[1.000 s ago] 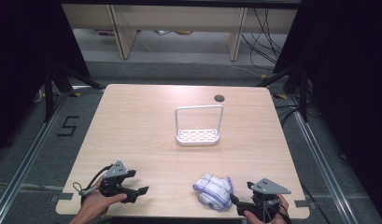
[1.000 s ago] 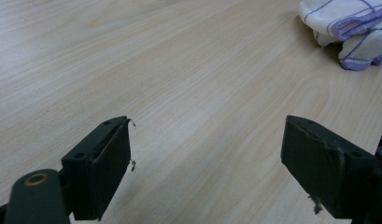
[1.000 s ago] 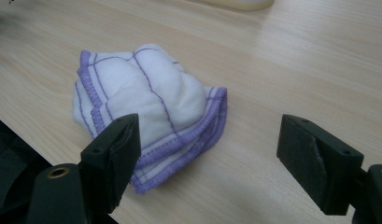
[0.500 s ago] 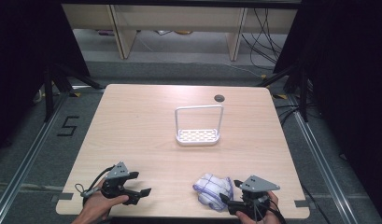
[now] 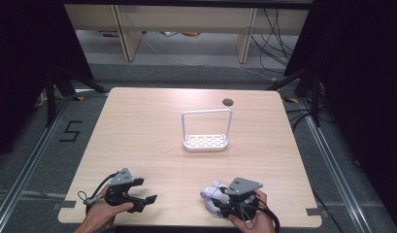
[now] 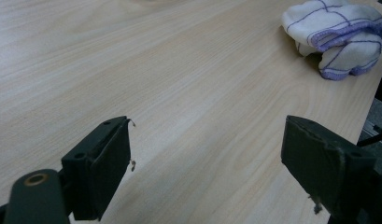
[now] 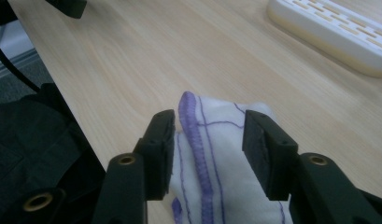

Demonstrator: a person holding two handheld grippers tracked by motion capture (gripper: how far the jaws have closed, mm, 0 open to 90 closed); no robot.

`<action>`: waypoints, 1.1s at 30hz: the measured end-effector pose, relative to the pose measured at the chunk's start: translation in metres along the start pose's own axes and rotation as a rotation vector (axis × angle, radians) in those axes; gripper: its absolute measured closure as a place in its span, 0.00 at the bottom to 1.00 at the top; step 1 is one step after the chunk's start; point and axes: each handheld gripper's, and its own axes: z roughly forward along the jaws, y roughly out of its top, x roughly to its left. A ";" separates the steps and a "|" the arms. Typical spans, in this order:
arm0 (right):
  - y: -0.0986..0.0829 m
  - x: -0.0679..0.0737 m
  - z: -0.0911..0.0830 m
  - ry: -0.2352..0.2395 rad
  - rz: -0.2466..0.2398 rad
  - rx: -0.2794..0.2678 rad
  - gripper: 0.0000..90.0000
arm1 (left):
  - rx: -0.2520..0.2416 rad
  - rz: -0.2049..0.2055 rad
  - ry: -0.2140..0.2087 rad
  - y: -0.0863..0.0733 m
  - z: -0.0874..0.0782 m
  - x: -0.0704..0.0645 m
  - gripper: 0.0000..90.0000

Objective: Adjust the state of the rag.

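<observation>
Your right gripper view shows the jaws of your right gripper (image 7: 208, 140) pinching the cloth (image 7: 212, 154), a grip hidden in the high view. Since a second ago, gripper and cloth have slid toward the bottom edge. Your left gripper (image 6: 207, 163) is spread; the cloth lies at upper right there.

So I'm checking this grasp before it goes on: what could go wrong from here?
The right gripper has its fingers around only a fold of the crumpled cloth, so the cloth may slip or unfold unevenly when lifted. The cloth lies close to the near edge of the table, so a loose part could slide off. The left gripper is open and apart from the cloth, so it gives no support yet.
</observation>
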 end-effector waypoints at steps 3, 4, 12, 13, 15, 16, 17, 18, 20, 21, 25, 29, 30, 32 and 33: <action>0.005 0.004 0.006 0.003 -0.028 0.013 0.65 | 0.001 0.006 0.004 0.000 -0.001 0.001 0.17; 0.006 0.005 0.008 0.002 -0.032 0.018 0.64 | 0.002 0.004 0.002 0.000 -0.001 0.001 0.17; 0.015 0.012 0.025 -0.040 -0.096 0.070 0.68 | -0.003 0.004 -0.011 0.001 -0.001 0.001 0.17; 0.015 0.012 0.025 -0.040 -0.096 0.070 0.68 | -0.003 0.004 -0.011 0.001 -0.001 0.001 0.17; 0.017 0.013 0.029 -0.045 -0.094 0.105 0.68 | -0.004 0.007 -0.013 0.001 -0.001 -0.001 0.17; 0.017 0.012 0.029 -0.054 -0.104 0.108 0.68 | -0.002 0.014 -0.014 0.002 -0.002 -0.001 0.17; 0.017 0.012 0.032 -0.055 -0.110 0.100 0.69 | -0.001 0.014 -0.014 0.002 -0.001 -0.003 0.17; 0.017 0.012 0.032 -0.055 -0.110 0.100 0.69 | -0.001 0.014 -0.014 0.002 -0.001 -0.003 0.17; 0.018 0.012 0.034 -0.052 -0.110 0.134 0.71 | -0.003 0.018 -0.014 0.002 0.000 -0.004 0.17; 0.018 0.012 0.035 -0.047 -0.107 0.141 0.73 | -0.001 0.016 -0.022 0.002 0.001 -0.006 0.17; 0.017 0.010 0.038 -0.057 -0.122 0.151 0.88 | 0.014 0.025 -0.020 0.002 0.001 -0.006 0.17; 0.019 0.006 0.029 -0.058 -0.132 0.116 0.93 | 0.007 0.037 -0.009 0.002 0.000 -0.008 0.17; 0.021 0.003 0.024 -0.053 -0.147 0.109 0.94 | 0.001 0.028 -0.018 0.003 0.001 -0.009 0.17; 0.022 0.000 0.015 -0.060 -0.108 0.062 0.94 | -0.008 0.041 -0.020 0.004 0.003 -0.012 0.17; 0.023 -0.004 0.008 -0.053 -0.103 0.053 0.94 | 0.008 0.063 -0.017 0.006 0.003 -0.013 0.17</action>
